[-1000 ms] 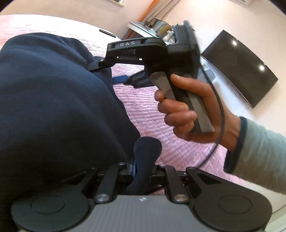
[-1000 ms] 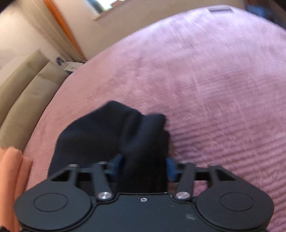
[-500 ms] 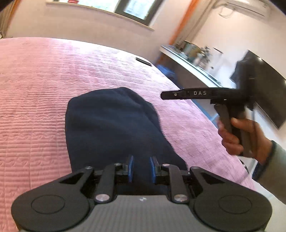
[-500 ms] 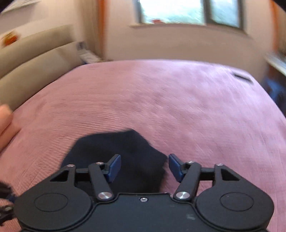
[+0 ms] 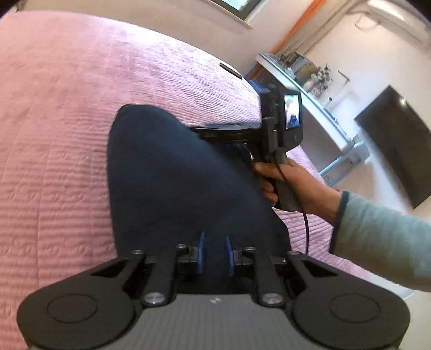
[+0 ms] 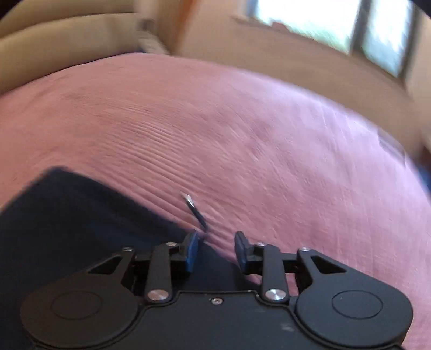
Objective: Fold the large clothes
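Observation:
A dark navy garment (image 5: 172,172) lies folded on the pink bedspread (image 5: 54,134). My left gripper (image 5: 214,253) sits over its near edge, the blue pads a narrow gap apart with navy cloth between them. The right gripper's body (image 5: 272,126) rests at the garment's right edge, held by a hand. In the right wrist view the right gripper (image 6: 215,250) is open and empty, the garment (image 6: 75,215) below and to its left, on the bedspread (image 6: 269,148). A small dark cord tip (image 6: 195,208) lies just ahead of the fingers.
A white shelf with small items (image 5: 309,88) and a dark TV screen (image 5: 396,145) stand right of the bed. A flat dark object (image 5: 230,72) lies on the far bed edge. A beige headboard (image 6: 67,40) and a window (image 6: 336,24) lie beyond the bed.
The right gripper let go of the navy cloth and opened, then came down beside the garment's right edge. The garment went from bunched and lifted to lying flat. The left gripper stayed on its near edge.

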The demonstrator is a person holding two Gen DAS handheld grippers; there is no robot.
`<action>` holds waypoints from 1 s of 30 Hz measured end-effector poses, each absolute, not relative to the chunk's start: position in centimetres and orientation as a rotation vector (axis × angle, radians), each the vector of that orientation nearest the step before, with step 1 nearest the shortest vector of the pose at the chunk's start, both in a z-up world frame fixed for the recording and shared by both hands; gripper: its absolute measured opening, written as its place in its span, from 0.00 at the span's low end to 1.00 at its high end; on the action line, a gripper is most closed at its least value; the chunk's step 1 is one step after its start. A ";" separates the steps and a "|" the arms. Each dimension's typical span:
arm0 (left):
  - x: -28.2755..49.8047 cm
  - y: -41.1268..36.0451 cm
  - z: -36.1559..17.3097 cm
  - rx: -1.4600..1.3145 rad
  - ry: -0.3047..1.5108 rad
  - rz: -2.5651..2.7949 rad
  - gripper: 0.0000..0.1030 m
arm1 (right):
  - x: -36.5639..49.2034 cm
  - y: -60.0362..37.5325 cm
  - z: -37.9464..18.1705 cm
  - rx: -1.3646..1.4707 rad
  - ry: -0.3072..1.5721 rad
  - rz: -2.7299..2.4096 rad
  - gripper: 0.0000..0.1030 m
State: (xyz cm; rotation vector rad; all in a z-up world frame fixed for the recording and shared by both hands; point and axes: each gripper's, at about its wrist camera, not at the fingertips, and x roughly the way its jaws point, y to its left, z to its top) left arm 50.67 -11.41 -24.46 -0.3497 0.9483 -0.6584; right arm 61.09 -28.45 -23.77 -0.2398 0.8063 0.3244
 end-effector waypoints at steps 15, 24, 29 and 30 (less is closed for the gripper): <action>50.8 -10.7 -21.3 -0.434 0.931 -0.677 0.16 | 45.9 -27.0 -14.3 -0.202 0.798 0.436 0.21; 49.4 -11.3 -26.6 -0.473 1.079 -0.712 0.11 | 43.5 -29.8 -19.3 -0.149 1.010 0.363 0.10; 46.6 -11.2 -27.6 -0.381 1.148 -0.676 0.11 | 40.9 -30.6 -16.7 -0.136 1.021 0.316 0.15; 46.3 -11.0 -27.9 -0.375 1.165 -0.663 0.11 | 40.4 -30.5 -16.0 -0.109 1.017 0.335 0.15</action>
